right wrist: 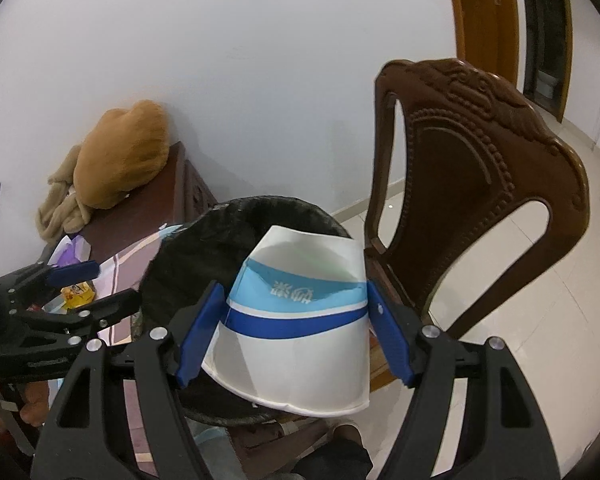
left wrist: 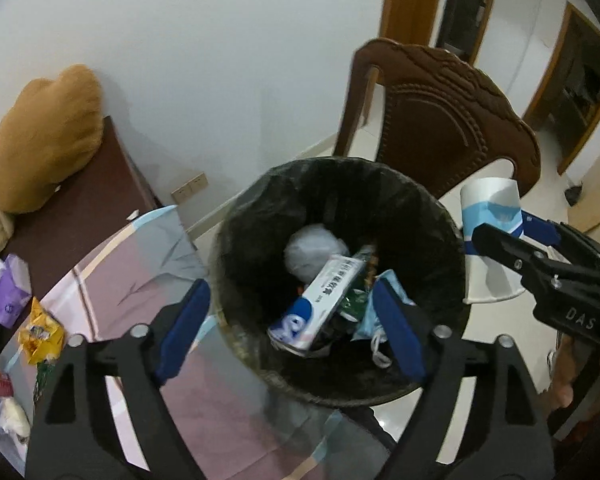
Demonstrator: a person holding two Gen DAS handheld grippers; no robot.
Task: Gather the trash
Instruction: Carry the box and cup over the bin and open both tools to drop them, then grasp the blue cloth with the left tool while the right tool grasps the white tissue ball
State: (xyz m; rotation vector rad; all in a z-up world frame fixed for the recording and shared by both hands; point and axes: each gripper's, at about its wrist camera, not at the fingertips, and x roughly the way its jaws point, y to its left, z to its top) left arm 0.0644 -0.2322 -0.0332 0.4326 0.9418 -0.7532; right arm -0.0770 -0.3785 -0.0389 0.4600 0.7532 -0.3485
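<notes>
The left gripper [left wrist: 296,320] is held open above the black-lined bin [left wrist: 236,240] — nothing is gripped between its fingers; a toothpaste box [left wrist: 316,304] lies below them. The flattened paper cup [right wrist: 300,332] is clamped between the right gripper [right wrist: 296,336] pads — at the bin's rim.

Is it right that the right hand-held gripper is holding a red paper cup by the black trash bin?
Not quite. The paper cup is white with blue bands, not red, as the right wrist view shows. The right hand-held gripper does hold it by the black trash bin.
</notes>
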